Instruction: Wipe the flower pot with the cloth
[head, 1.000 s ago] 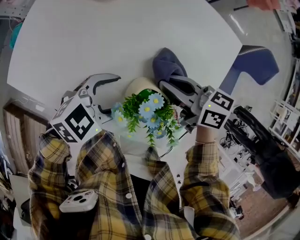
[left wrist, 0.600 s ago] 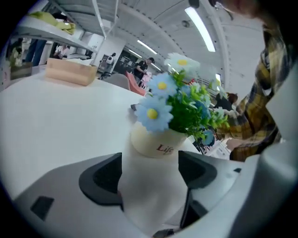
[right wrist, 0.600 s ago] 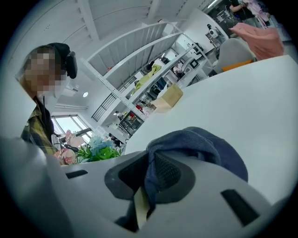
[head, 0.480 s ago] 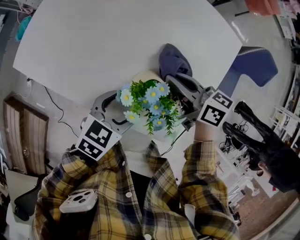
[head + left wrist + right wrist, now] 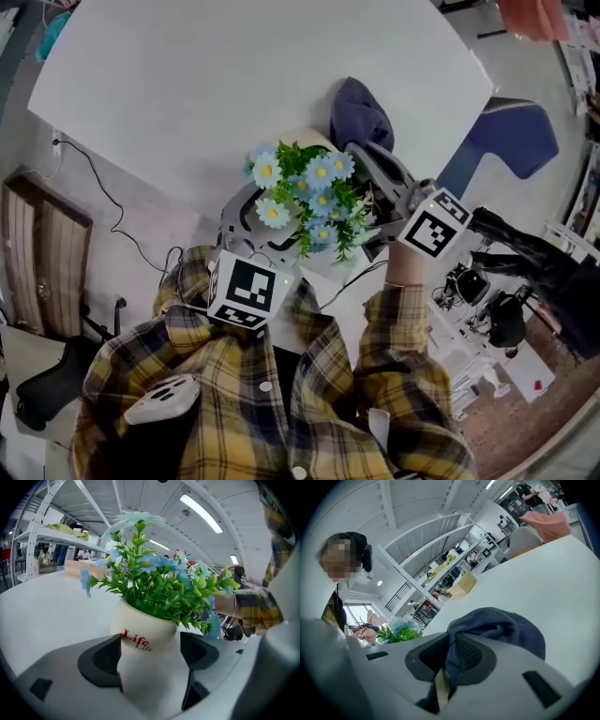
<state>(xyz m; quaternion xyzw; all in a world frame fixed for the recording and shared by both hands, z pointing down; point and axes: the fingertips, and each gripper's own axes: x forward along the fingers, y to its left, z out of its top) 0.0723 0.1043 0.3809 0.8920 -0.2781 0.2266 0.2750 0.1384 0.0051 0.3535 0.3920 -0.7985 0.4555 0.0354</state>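
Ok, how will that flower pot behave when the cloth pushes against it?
The flower pot looks rigid and smooth, so it could slip or twist between the left gripper's jaws, which clasp its sides. Its bushy flowers stand tall above the rim, so it is probably top-heavy and may tilt if the cloth in the right gripper pushes high up.

a white round table (image 5: 234, 84) fills the top of the head view, over a pale grey floor (image 5: 159, 187). at left centre stands a brown wooden panel (image 5: 42, 253), with a black cable (image 5: 117, 214) trailing just beside it. a blue chair (image 5: 511, 136) sits at the right edge and a black office chair (image 5: 47, 398) at lower left. in the left gripper view, strip lights (image 5: 201, 513) cross a white ceiling, and white metal shelving (image 5: 51, 531) stands at upper left. a bright window (image 5: 358, 611) shows at the left of the right gripper view.
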